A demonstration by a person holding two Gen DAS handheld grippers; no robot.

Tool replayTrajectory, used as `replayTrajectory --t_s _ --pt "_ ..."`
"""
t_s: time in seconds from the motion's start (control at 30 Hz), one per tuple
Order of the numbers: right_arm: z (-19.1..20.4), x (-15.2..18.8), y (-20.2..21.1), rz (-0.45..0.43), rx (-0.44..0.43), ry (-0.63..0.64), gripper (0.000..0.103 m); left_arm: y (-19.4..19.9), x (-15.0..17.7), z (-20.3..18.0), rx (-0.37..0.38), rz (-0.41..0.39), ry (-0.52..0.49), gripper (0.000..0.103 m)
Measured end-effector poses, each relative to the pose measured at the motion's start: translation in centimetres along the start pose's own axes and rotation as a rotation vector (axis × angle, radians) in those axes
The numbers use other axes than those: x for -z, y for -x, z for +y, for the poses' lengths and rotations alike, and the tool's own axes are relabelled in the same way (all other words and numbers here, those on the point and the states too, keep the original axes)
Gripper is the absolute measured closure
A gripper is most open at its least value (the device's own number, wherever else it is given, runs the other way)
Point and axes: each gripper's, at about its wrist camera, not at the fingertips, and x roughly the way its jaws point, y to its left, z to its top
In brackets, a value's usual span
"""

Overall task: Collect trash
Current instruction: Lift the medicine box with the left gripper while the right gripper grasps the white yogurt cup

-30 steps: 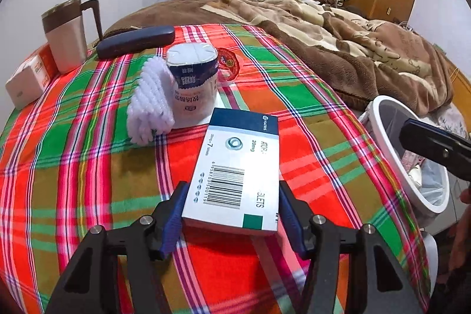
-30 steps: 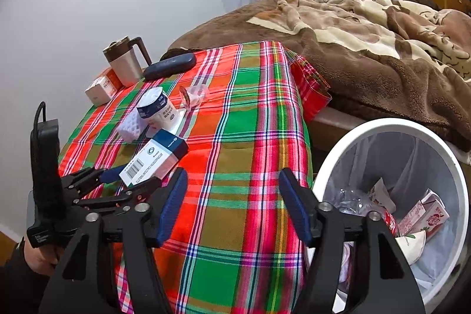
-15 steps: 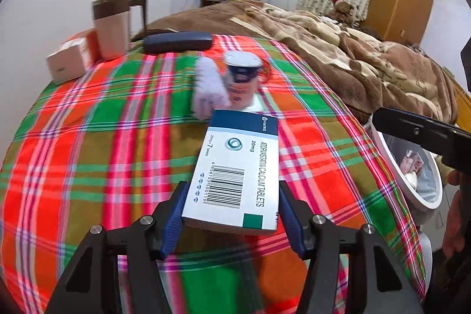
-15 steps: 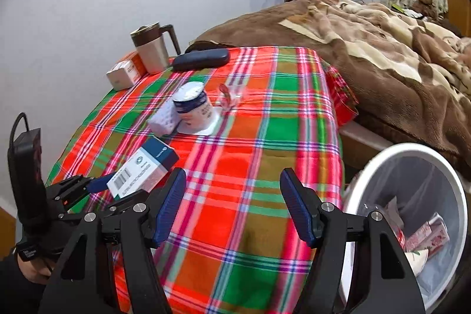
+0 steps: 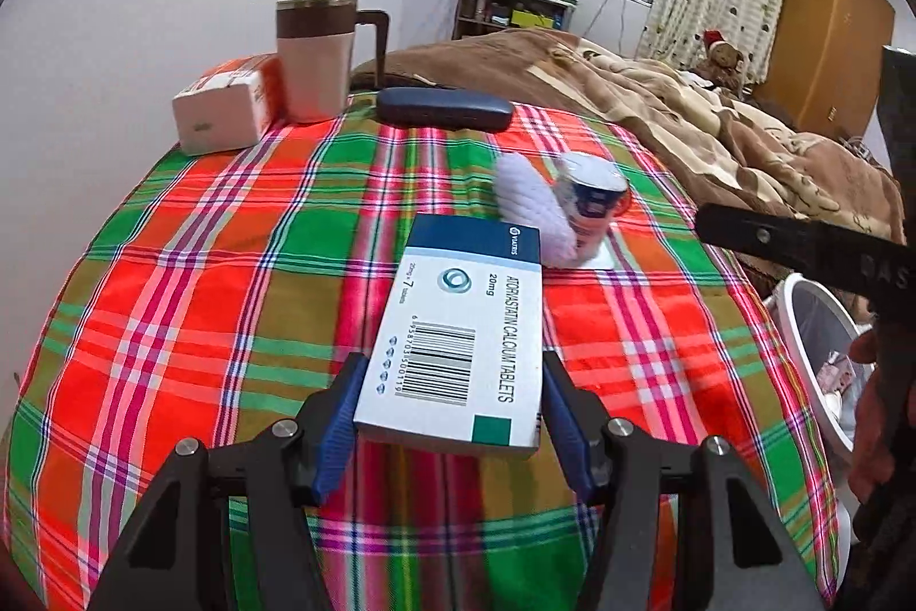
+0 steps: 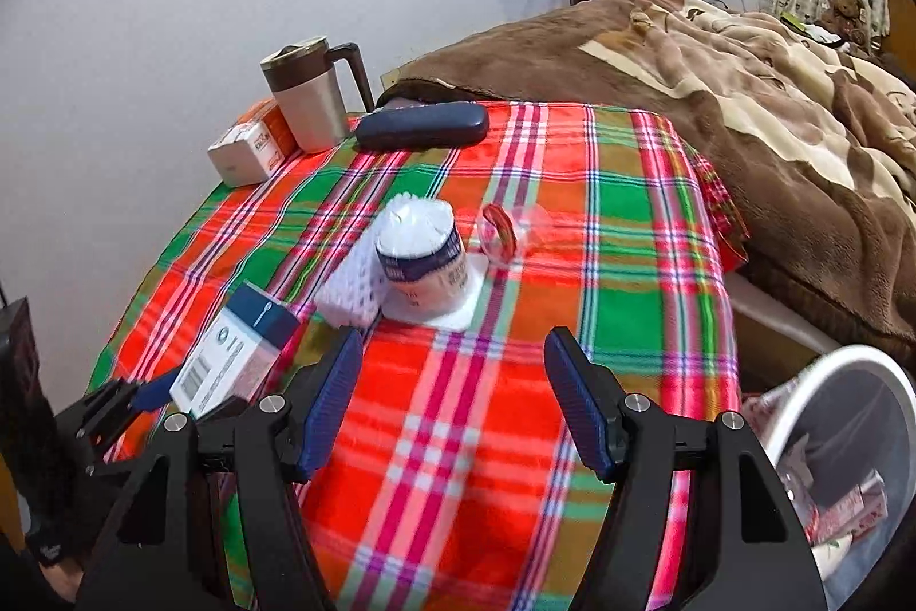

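Note:
My left gripper [image 5: 449, 416] is shut on a white and blue medicine box [image 5: 458, 336] and holds it above the plaid tablecloth [image 5: 200, 279]; the box also shows in the right wrist view [image 6: 235, 353]. My right gripper [image 6: 452, 405] is open and empty above the table's near part. A white cup with a blue band [image 6: 421, 259] stands on the cloth, with white foam netting [image 6: 349, 290] beside it and a clear plastic piece [image 6: 509, 230] behind. The white trash bin [image 6: 847, 468] holds wrappers at lower right, beside the table.
A brown and cream mug [image 6: 312, 95], a small orange and white carton [image 6: 246, 150] and a dark glasses case [image 6: 423, 127] stand at the table's far edge by the wall. A bed with a brown blanket [image 6: 744, 95] lies behind and to the right.
My left gripper has lifted and pulled back with the box, away from the cup. My right gripper has swung left from the bin toward the cup.

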Motion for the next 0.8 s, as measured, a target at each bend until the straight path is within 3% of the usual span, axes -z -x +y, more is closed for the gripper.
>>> replayTrajectory --t_s 0.47,0.67,0.8 --pt "2.6 -2.9 -5.1 0.014 0.004 0.024 0.037 -1.2 -0.2 2.2 0.016 0.003 0.057 0.044" --pt "2.7 -3.6 -6.9 0.037 0.017 0.018 0.052 -1.4 -0.3 2.7 0.021 0.007 0.072 0.044" --pt "2.7 -3.7 -6.6 0.029 0.02 0.023 0.053 -1.4 -0.3 2.8 0.021 0.006 0.072 0.044"
